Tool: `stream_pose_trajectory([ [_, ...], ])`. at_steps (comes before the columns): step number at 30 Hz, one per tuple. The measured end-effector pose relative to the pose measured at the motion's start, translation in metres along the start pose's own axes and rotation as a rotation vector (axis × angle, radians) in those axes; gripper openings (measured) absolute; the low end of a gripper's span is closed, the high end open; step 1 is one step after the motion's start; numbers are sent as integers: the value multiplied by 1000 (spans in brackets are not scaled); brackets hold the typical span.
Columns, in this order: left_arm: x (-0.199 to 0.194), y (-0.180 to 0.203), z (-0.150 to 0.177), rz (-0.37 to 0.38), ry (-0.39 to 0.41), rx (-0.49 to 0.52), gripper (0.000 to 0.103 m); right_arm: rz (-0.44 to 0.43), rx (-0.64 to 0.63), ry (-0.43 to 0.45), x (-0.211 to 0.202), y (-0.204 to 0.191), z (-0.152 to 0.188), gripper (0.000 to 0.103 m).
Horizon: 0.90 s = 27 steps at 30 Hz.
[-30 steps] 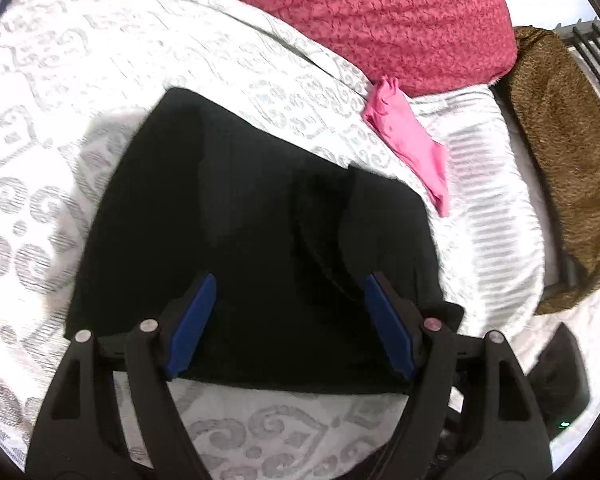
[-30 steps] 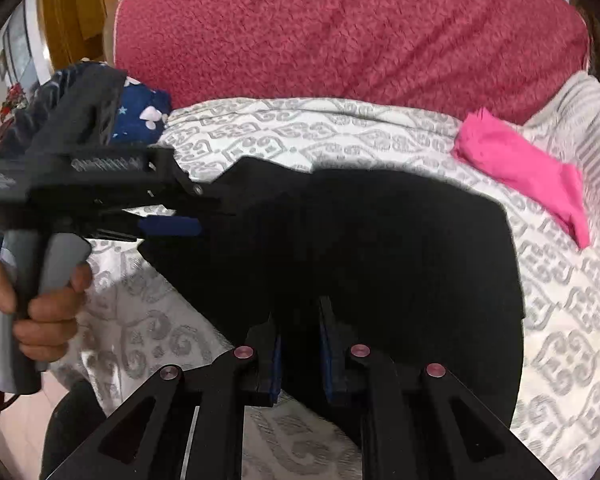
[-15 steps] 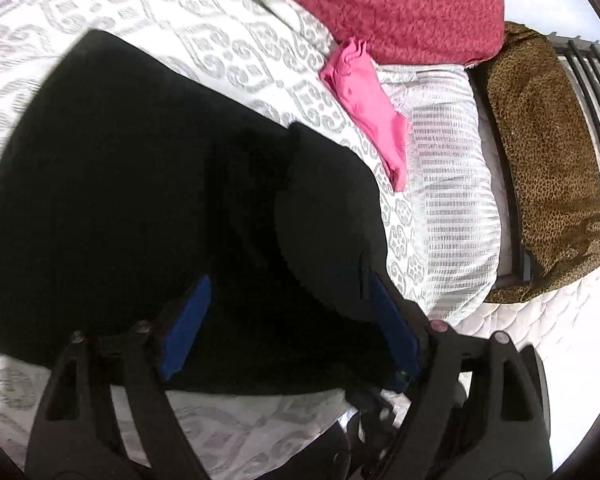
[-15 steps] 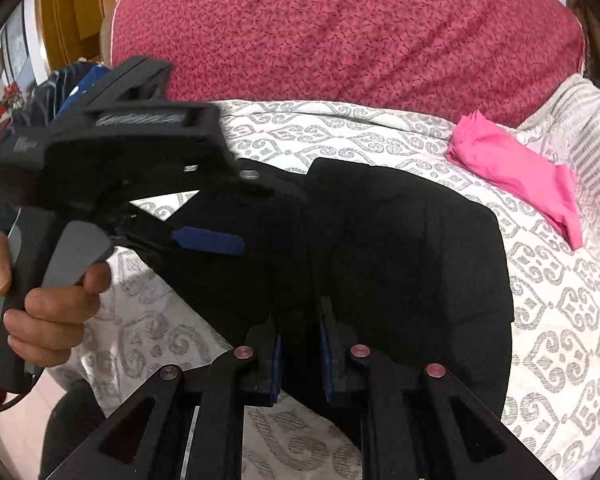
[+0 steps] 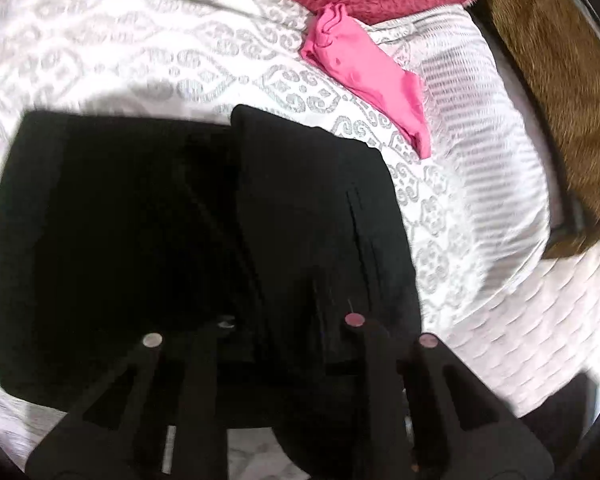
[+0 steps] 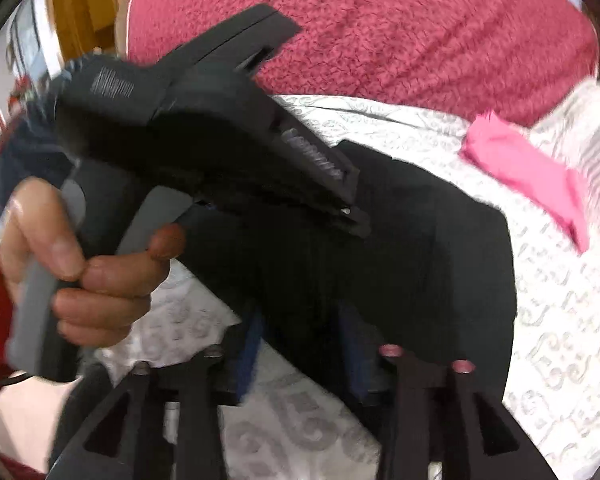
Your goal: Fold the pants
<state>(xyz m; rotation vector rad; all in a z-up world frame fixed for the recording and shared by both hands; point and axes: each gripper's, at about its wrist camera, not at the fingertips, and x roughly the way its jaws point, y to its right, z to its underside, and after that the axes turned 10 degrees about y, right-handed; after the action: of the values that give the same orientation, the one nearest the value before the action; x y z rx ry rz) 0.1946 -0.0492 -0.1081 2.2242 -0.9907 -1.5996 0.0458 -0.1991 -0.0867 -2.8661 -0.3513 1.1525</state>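
The black pants [image 5: 140, 216] lie folded on the patterned white bedspread [image 5: 140, 48], with a folded flap [image 5: 312, 200] on their right side. My left gripper [image 5: 288, 312] is low over the pants' near edge; its fingers merge with the black cloth, so I cannot tell its state. In the right wrist view the left gripper's body [image 6: 220, 140] reaches over the pants [image 6: 440, 248], held by a hand. My right gripper [image 6: 304, 344] has its blue pads apart with a fold of the pants between them.
A pink garment [image 5: 364, 76] lies on the bedspread past the pants; it also shows in the right wrist view [image 6: 532, 176]. A red blanket [image 6: 380, 28] lies at the back. A brown fuzzy cloth [image 5: 560, 80] hangs at the right by the bed's edge.
The left gripper dropped onto the pants' near edge, and its blue pads no longer show. The right gripper's pads have spread apart. The left gripper moved right across the right wrist view.
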Motion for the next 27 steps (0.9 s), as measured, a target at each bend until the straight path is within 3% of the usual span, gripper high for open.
stream_pose_trajectory([
  [2,-7,2,-2,-28,12,39,21,-4,69,30,-14,18,-1,59],
  [5,-22,8,-10,-59,36,102,20,17,233,73,-38,62,-1,66],
  [9,-57,23,-28,-98,88,227,20,103,455,79,-54,118,12,68],
  [11,-69,28,-33,-135,108,282,20,137,503,61,-53,131,17,68],
  [15,-86,12,-42,-213,114,346,21,113,542,-7,-37,132,28,68],
  [21,-55,-70,-28,-345,13,263,27,27,557,-141,11,115,37,68],
  [22,-50,-80,-25,-352,7,248,32,16,561,-151,13,117,39,68],
  [27,-49,-105,-11,-337,83,159,55,-8,525,-168,18,109,35,68],
])
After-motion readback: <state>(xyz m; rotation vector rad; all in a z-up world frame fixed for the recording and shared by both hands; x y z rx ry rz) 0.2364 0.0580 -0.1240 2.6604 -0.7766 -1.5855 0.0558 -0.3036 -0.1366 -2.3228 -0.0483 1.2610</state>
